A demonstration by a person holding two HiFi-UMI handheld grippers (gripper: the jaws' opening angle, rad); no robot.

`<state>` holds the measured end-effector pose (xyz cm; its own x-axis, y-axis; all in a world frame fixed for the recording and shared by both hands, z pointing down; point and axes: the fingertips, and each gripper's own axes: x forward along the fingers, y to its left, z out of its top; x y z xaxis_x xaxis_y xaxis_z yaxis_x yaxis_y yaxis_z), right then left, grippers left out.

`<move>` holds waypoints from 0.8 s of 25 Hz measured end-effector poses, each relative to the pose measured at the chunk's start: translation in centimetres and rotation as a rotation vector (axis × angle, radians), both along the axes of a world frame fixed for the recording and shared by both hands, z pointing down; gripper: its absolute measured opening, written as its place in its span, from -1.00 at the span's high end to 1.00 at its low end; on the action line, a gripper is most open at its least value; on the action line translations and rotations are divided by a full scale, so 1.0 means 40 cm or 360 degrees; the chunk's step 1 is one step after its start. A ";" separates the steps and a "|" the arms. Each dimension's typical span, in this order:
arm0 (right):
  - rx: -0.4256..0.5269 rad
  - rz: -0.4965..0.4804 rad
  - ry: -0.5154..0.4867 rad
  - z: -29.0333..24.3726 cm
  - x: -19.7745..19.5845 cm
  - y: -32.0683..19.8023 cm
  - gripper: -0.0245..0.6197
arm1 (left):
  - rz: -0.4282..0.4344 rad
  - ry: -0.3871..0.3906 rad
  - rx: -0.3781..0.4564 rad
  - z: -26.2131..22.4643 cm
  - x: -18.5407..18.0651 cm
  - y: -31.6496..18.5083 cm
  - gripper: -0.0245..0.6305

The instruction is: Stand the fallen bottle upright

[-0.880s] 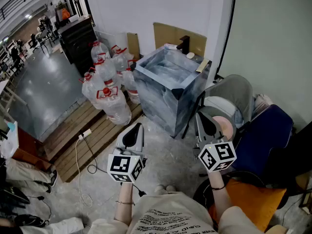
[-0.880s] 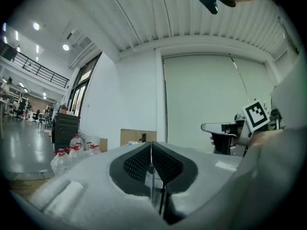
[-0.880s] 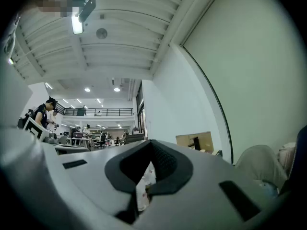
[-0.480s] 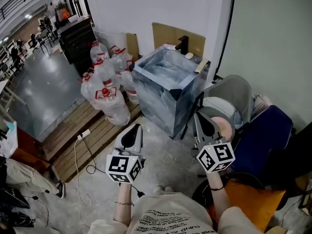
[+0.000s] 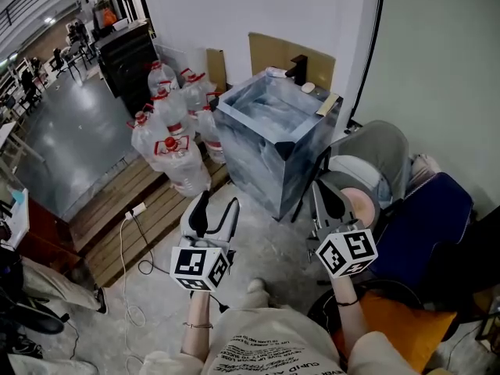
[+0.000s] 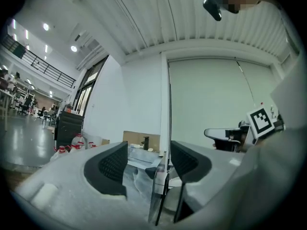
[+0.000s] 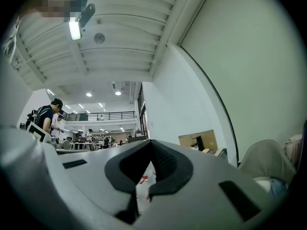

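Several big clear water bottles with red caps (image 5: 168,123) stand clustered on a wooden pallet (image 5: 117,209) beside the wall. The front bottle (image 5: 183,170) lies tilted toward me, red cap up. My left gripper (image 5: 219,200) hovers over the floor in front of the pallet, short of that bottle. Its jaws are open with nothing between them (image 6: 148,150). My right gripper (image 5: 326,194) is held further right, near a marbled box, its jaws shut and empty (image 7: 151,143). Red caps (image 6: 72,145) show far off at the left gripper view's left edge.
A blue-grey marbled box (image 5: 266,143) with a black tap stands between the bottles and a grey chair (image 5: 375,155). Cardboard (image 5: 289,53) leans on the wall behind. A white cable (image 5: 129,244) trails on the floor. Blue (image 5: 426,217) and orange (image 5: 406,319) cushions lie at right.
The left gripper's jaws have opened; earlier they were together. Both grippers have stayed at about the same place.
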<state>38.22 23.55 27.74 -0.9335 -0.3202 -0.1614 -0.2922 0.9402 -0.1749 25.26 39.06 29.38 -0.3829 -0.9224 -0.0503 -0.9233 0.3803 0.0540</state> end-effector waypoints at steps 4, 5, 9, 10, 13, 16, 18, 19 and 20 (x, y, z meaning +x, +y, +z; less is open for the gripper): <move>-0.0022 0.0007 0.0000 0.012 -0.013 -0.024 0.91 | -0.0024 -0.0003 0.0006 0.002 -0.023 -0.014 0.02; -0.0030 0.0012 0.0003 0.016 -0.016 -0.031 0.91 | -0.0031 -0.0002 0.0002 0.003 -0.031 -0.017 0.00; -0.0043 0.0025 0.0019 0.028 -0.038 -0.060 0.91 | -0.0032 0.0006 -0.0019 0.012 -0.064 -0.042 -0.03; -0.0037 0.0012 0.0024 0.030 -0.049 -0.065 0.91 | -0.0026 0.0008 -0.0031 0.016 -0.073 -0.052 -0.03; -0.0012 -0.0046 0.0037 0.040 -0.090 -0.082 0.91 | -0.0024 0.0010 -0.0044 0.029 -0.110 -0.091 -0.03; 0.0009 -0.0053 0.0063 0.054 -0.145 -0.116 0.91 | -0.0025 0.0027 -0.0046 0.044 -0.169 -0.136 -0.03; 0.0032 -0.0037 0.0101 0.064 -0.186 -0.144 0.91 | -0.0020 0.0035 -0.0053 0.053 -0.214 -0.168 -0.03; 0.0038 -0.0029 0.0112 0.068 -0.208 -0.160 0.91 | -0.0017 0.0036 -0.0053 0.055 -0.238 -0.185 -0.03; 0.0037 -0.0021 0.0116 0.070 -0.231 -0.178 0.91 | -0.0015 0.0034 -0.0052 0.055 -0.265 -0.202 -0.03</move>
